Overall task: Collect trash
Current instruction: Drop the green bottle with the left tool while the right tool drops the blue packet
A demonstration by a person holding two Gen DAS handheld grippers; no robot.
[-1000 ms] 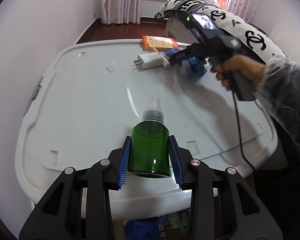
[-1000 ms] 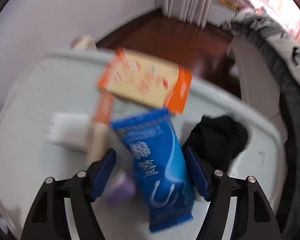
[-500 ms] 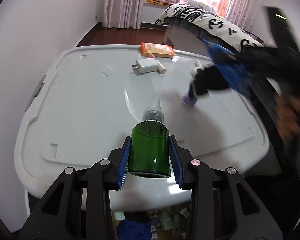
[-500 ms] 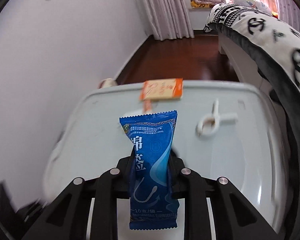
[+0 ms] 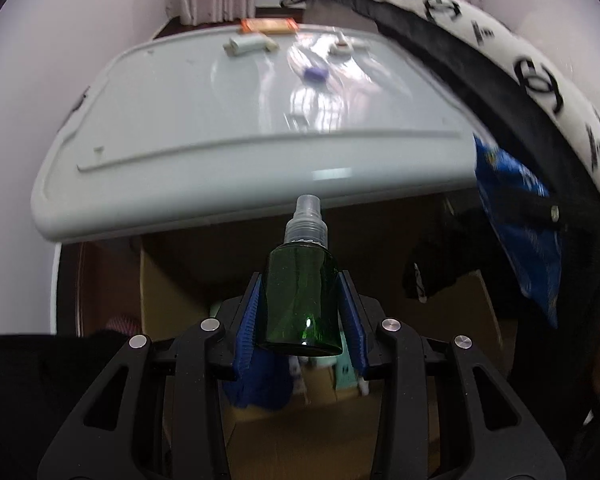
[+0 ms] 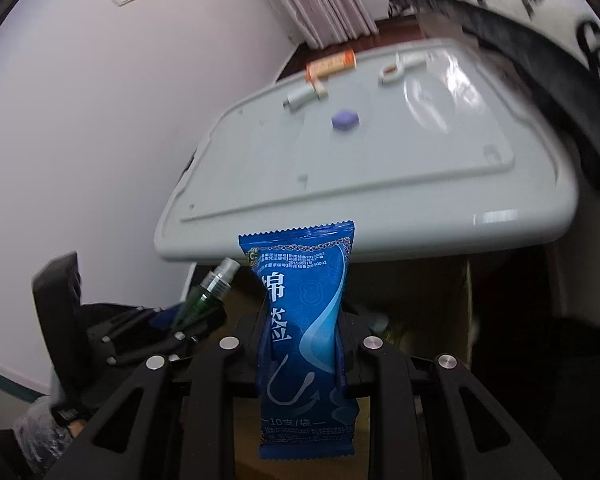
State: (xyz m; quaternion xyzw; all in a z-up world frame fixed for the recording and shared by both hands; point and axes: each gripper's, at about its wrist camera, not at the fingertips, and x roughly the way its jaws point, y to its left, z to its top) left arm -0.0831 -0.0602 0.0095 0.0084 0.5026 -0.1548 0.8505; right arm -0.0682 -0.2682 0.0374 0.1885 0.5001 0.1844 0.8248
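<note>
My left gripper [image 5: 300,312] is shut on a green spray bottle [image 5: 300,296] with a clear nozzle, held off the near edge of the white lid [image 5: 204,120], above an open cardboard box [image 5: 172,280]. My right gripper [image 6: 304,344] is shut on a blue packet [image 6: 304,340], also held past the lid's near edge [image 6: 380,184] over the box [image 6: 420,304]. The packet shows at the right of the left wrist view [image 5: 520,216]. The bottle shows at the left of the right wrist view [image 6: 208,292].
On the lid lie an orange box [image 6: 332,65], a white charger [image 6: 300,98], a purple cap [image 6: 345,119] and a white clip [image 6: 396,69]. A black-and-white patterned cover [image 5: 500,40] runs along the right. A wall stands to the left.
Both grippers have pulled back from over the lid to beyond its near edge and lowered, each still holding its item. The cardboard box has come into view below.
</note>
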